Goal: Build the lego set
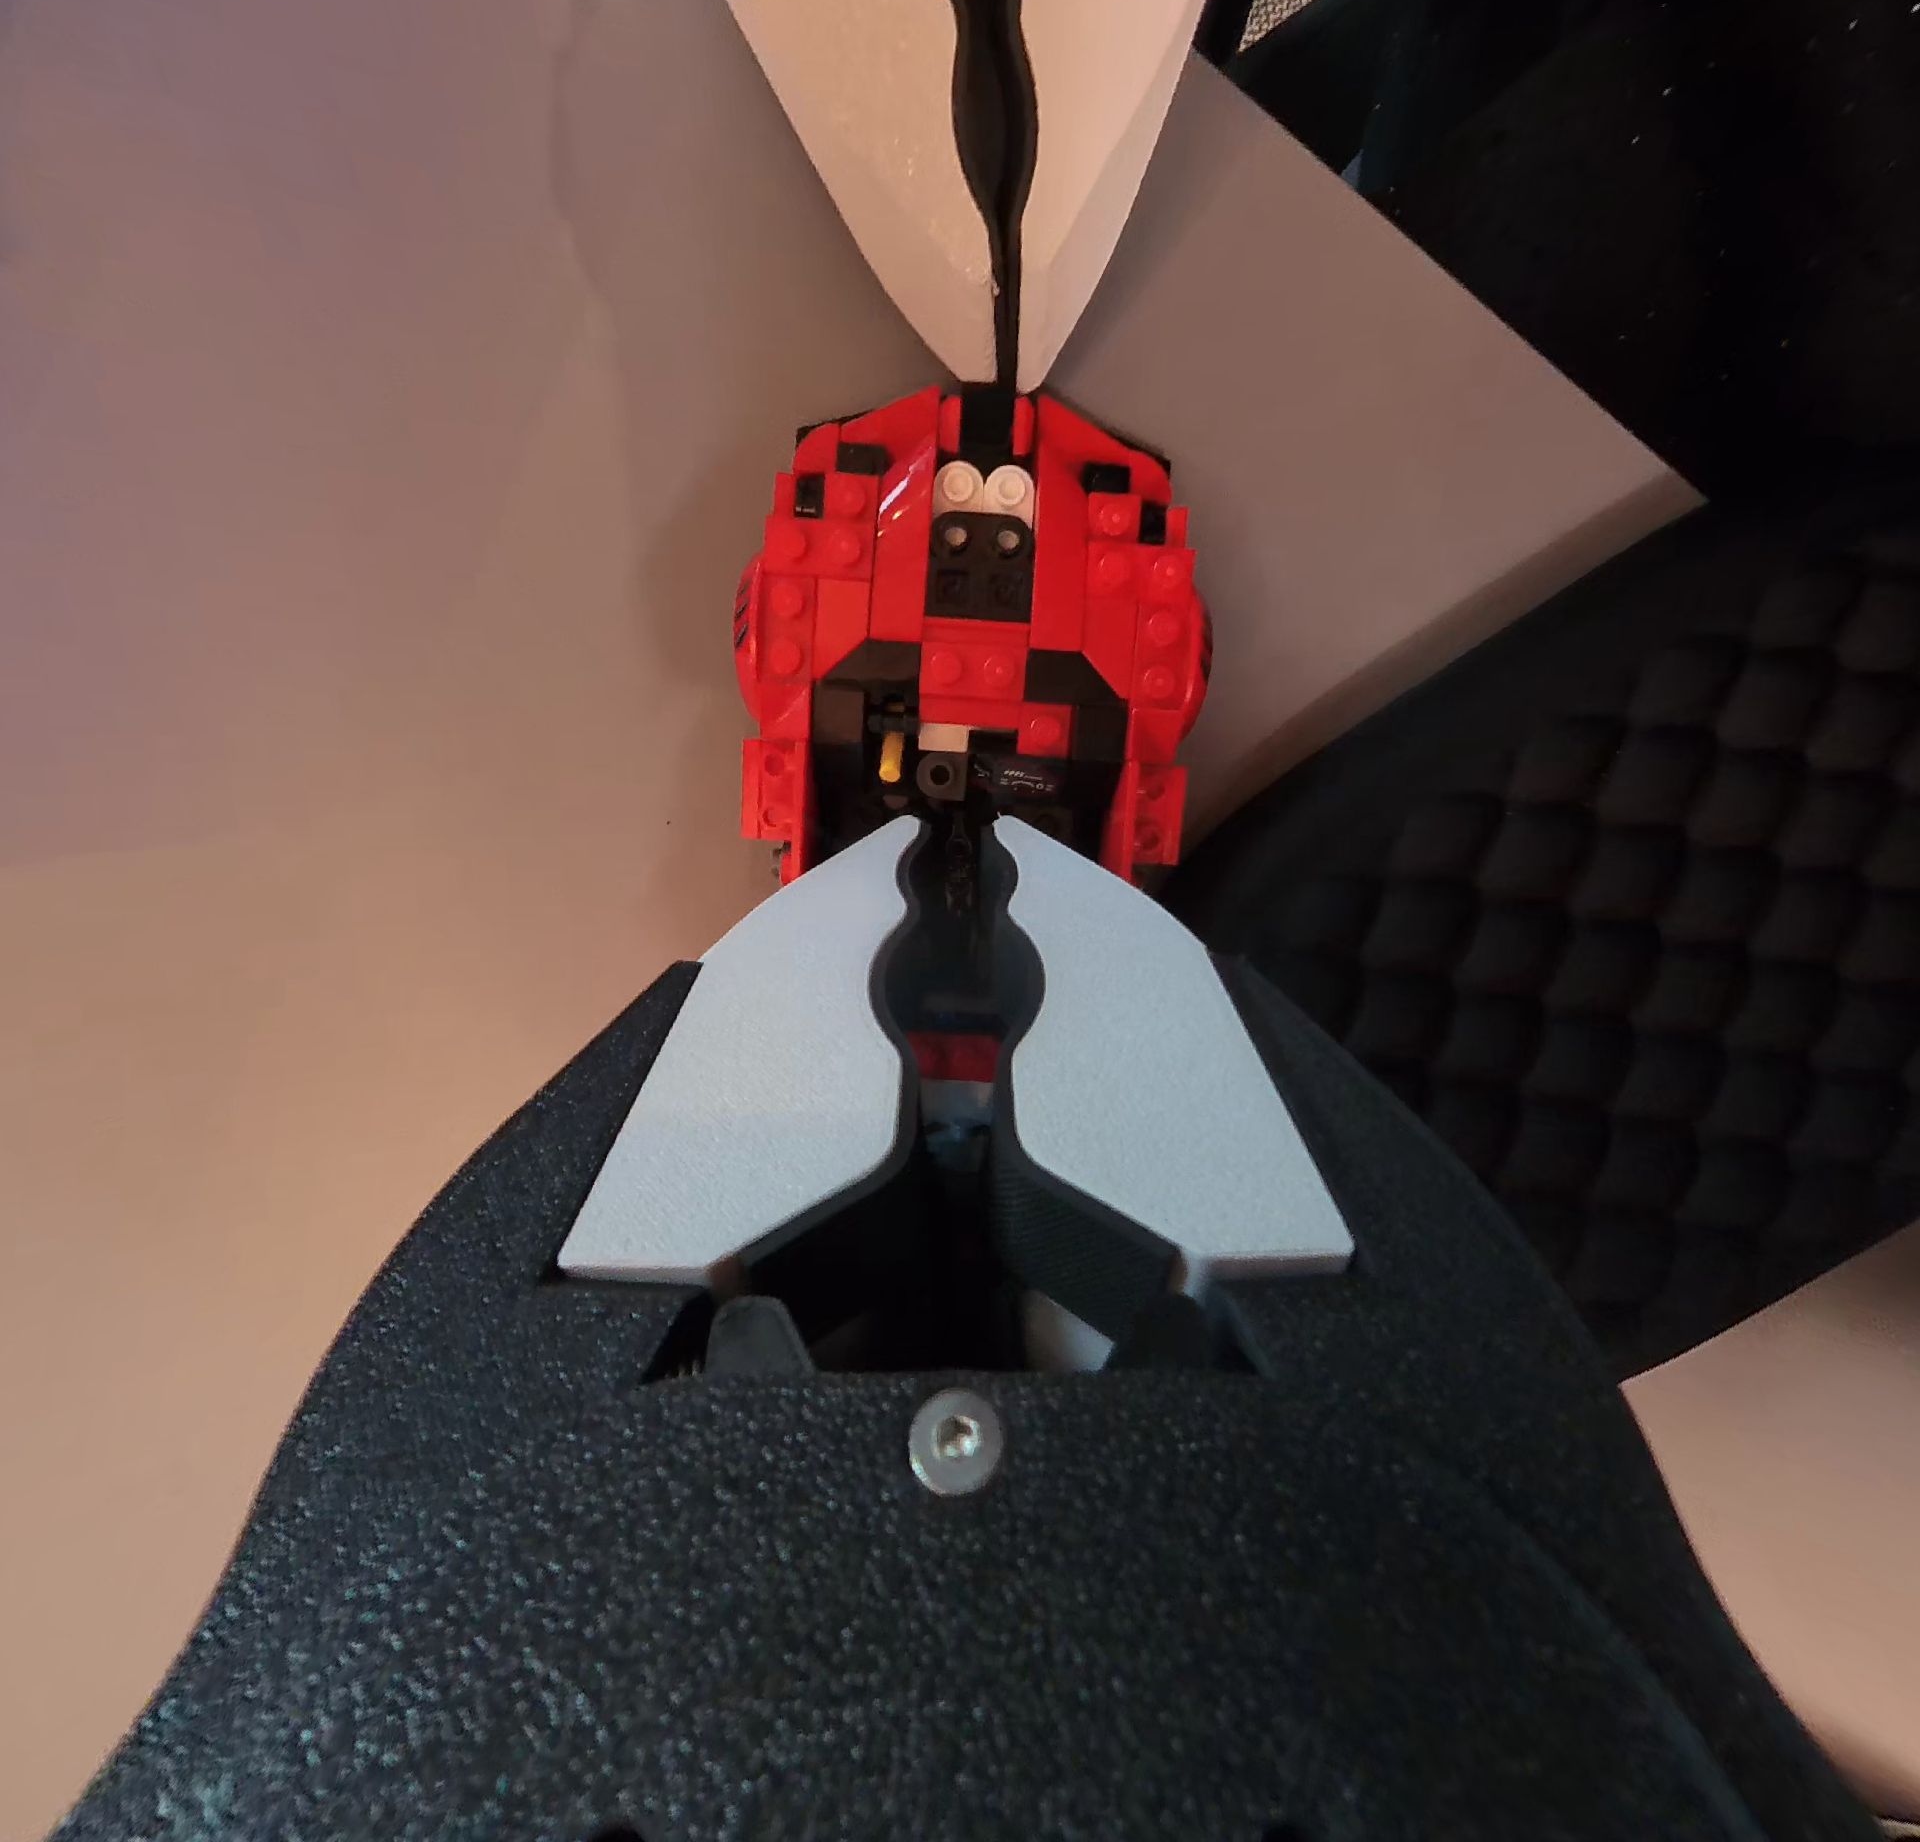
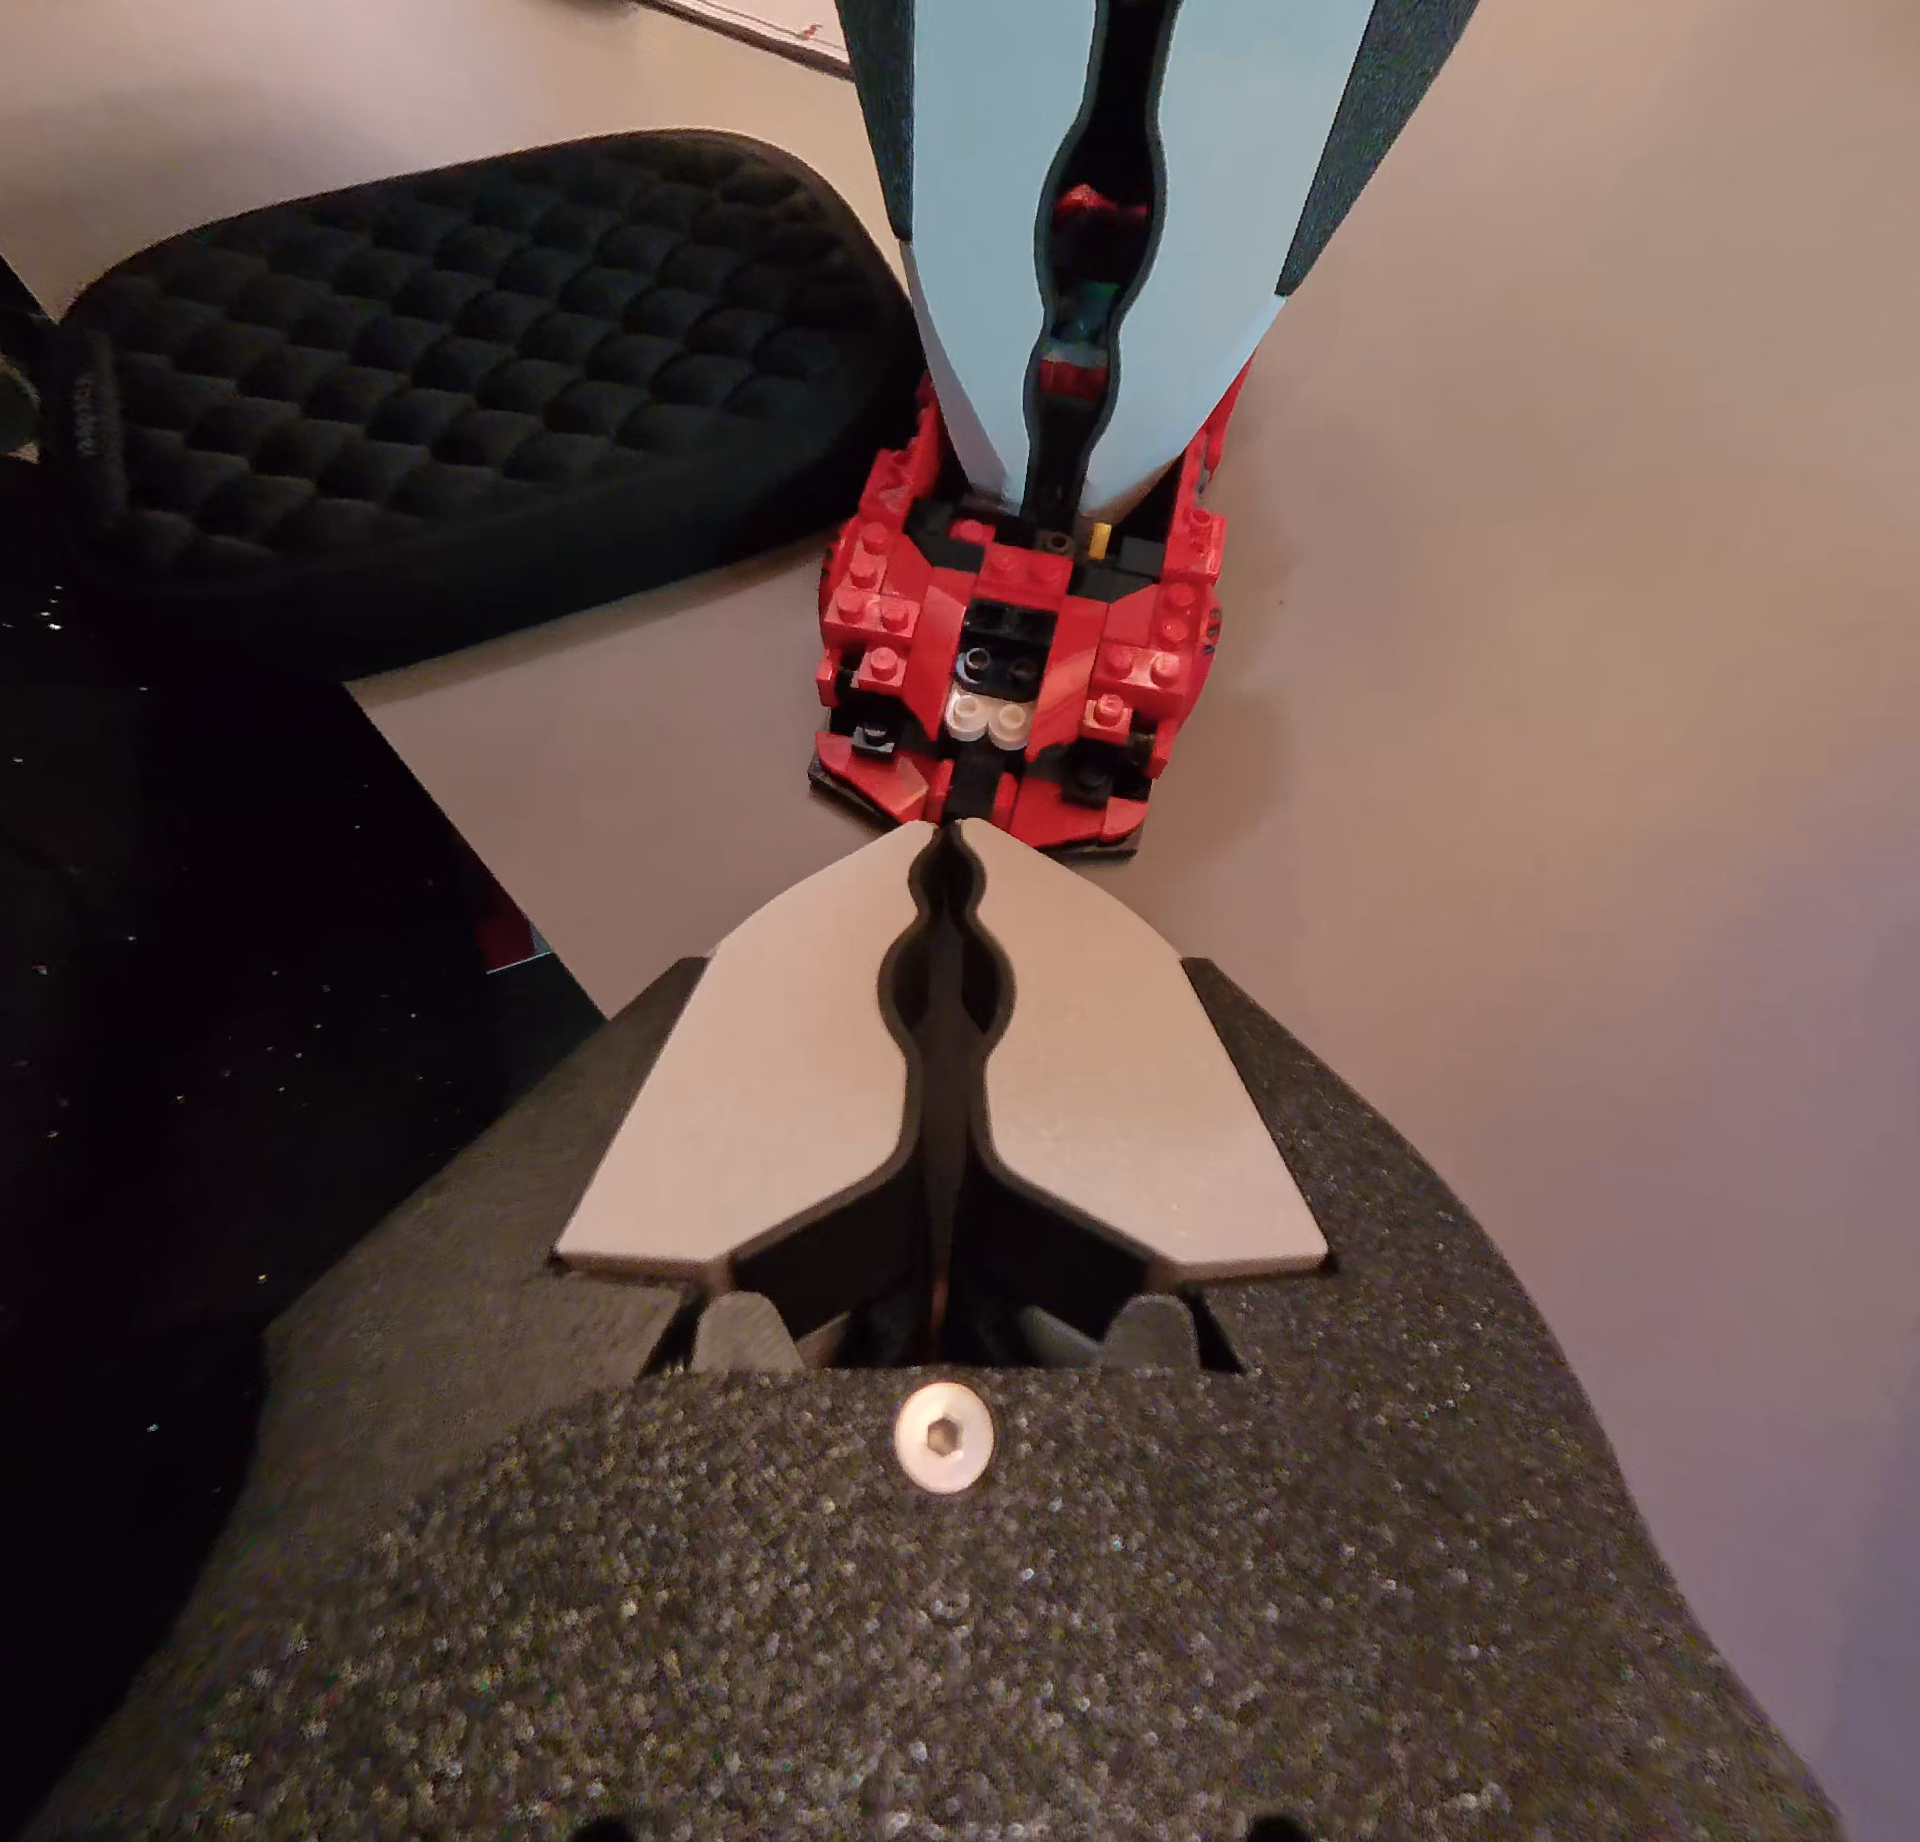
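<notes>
While the red lego car sits on the grey table | left gripper clamped on a black cockpit part | right gripper closed empty, tips at nose | risk: bricks popped off if squeezed endwise

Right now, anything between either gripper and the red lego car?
Nothing visible. The left gripper is already over the red lego car's cockpit end, tips nearly closed. The right gripper, shut, sits at its nose, no object between. The black cushion lies off to the side.
</notes>
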Tool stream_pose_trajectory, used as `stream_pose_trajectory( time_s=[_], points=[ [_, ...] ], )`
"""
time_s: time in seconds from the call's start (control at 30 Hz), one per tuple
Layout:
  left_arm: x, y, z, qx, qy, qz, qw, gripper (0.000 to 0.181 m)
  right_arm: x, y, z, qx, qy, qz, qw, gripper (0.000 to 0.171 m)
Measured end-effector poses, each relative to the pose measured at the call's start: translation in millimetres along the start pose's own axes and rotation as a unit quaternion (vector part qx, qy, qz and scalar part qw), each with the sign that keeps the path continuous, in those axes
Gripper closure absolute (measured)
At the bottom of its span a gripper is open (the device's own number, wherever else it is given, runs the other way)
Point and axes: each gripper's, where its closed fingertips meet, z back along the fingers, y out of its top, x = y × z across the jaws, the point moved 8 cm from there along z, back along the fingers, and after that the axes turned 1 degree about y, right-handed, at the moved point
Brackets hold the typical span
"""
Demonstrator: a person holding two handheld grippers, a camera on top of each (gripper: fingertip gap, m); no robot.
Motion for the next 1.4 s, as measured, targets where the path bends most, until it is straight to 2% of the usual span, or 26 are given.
stream_pose_trajectory(
  time_s=[0.17, 0.2, 0.23, 0.53, 0.67, 0.77, 0.97, 1.23, 1.3, 1.4],
  points=[
    [-0.5, -0.1, 0.2, 0.002, 0.000, -0.002, 1.000, 0.173, 3.0, 0.5, 10.8, 0.039, 0.024, -0.018, 0.999, 0.171],
    [-0.7, -0.5, 0.4, 0.000, 0.000, -0.003, 1.000, 0.173, 3.2, 1.9, 13.7, 0.050, 0.025, -0.020, 0.998, 0.157],
    [-1.2, -0.9, 1.0, -0.005, 0.003, -0.004, 1.000, 0.174, 4.2, 2.9, 16.2, 0.057, 0.021, -0.023, 0.998, 0.154],
    [-3.4, -6.6, 24.0, -0.071, 0.034, -0.018, 0.997, 0.174, 9.5, 1.1, 23.0, 0.088, 0.015, -0.040, 0.995, 0.154],
    [-8.2, -2.9, 50.7, -0.166, 0.061, -0.040, 0.984, 0.174, 11.4, -0.7, 22.7, 0.090, 0.013, -0.048, 0.995, 0.154],
    [-10.4, 2.4, 66.2, -0.271, 0.080, -0.070, 0.957, 0.174, 10.0, -0.6, 20.8, 0.089, 0.016, -0.046, 0.995, 0.154],
    [-15.2, 20.2, 88.7, -0.467, 0.093, -0.133, 0.869, 0.174, 8.6, -0.8, 18.3, 0.088, 0.020, -0.049, 0.995, 0.155],
    [-20.9, 54.3, 107.5, -0.609, 0.079, -0.175, 0.770, 0.174, 8.0, -2.4, 15.3, 0.085, 0.028, -0.054, 0.995, 0.155],
    [-21.5, 60.3, 107.6, -0.620, 0.075, -0.184, 0.759, 0.174, 7.4, -2.3, 15.0, 0.085, 0.029, -0.054, 0.995, 0.155],
    [-21.6, 66.1, 107.7, -0.619, 0.075, -0.189, 0.759, 0.174, 7.2, -2.0, 15.7, 0.086, 0.029, -0.052, 0.995, 0.156]
  ],
)
